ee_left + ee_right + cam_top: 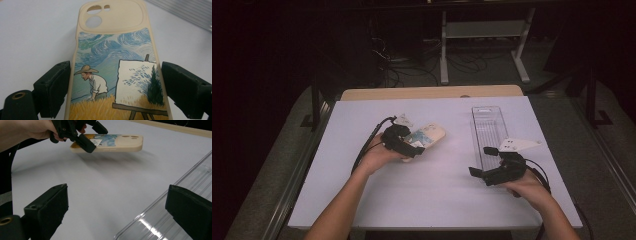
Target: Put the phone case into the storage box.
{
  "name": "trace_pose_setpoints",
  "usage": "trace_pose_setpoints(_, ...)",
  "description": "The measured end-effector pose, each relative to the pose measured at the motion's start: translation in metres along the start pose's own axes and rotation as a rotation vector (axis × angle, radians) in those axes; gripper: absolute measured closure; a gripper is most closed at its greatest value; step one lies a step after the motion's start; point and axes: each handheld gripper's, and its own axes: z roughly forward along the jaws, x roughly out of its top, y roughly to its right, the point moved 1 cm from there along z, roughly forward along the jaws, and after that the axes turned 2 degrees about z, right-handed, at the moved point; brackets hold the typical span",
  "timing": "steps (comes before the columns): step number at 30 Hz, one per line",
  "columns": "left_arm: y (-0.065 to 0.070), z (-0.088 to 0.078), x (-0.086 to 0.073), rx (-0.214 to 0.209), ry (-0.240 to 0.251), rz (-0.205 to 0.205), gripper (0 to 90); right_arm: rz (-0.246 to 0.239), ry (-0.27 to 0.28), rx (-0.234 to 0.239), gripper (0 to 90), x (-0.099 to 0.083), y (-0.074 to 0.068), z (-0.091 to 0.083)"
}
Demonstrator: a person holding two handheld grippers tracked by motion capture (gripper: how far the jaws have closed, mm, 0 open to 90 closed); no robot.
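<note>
**A:** High view: left gripper (412,146) sits mid-table on the white tabletop (432,195), clamped on the cream phone case with a painted field-and-easel print (430,135). Confirm?

**B:** Confirmed. Left gripper view has both jaws pressed on the case's long edges, camera cutouts pointing away from the hand. Right gripper view shows the case lifted clear of the table, shadow under it, roughly level.

**A:** Right gripper (482,162)?

**B:** Jaws spread wide, nothing between them. It's at the near end of the long clear plastic tray (488,125), which lies on the table's right side. One jaw is over the tray edge; contact unclear.

**A:** Tray and case?

**B:** Well apart.
</note>
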Motion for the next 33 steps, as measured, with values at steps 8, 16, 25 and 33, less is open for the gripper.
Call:
trace_pose_setpoints(8,0.009,-0.014,0.002,-0.069,0.017,0.058,11.4,0.001,0.001,0.0,3.9,0.0,0.0,0.0)
trace_pose_setpoints(16,0.014,-0.023,0.002,-0.143,0.027,0.121,11.4,0.0,0.0,0.007,3.9,0.0,0.001,0.0)
trace_pose_setpoints(25,0.02,-0.04,0.002,-0.204,0.024,0.218,11.4,0.003,-0.004,0.018,3.9,0.0,0.001,0.0)
trace_pose_setpoints(33,0.015,-0.051,0.008,-0.266,0.028,0.281,11.4,0.007,-0.015,0.025,3.7,0.001,0.001,0.0)
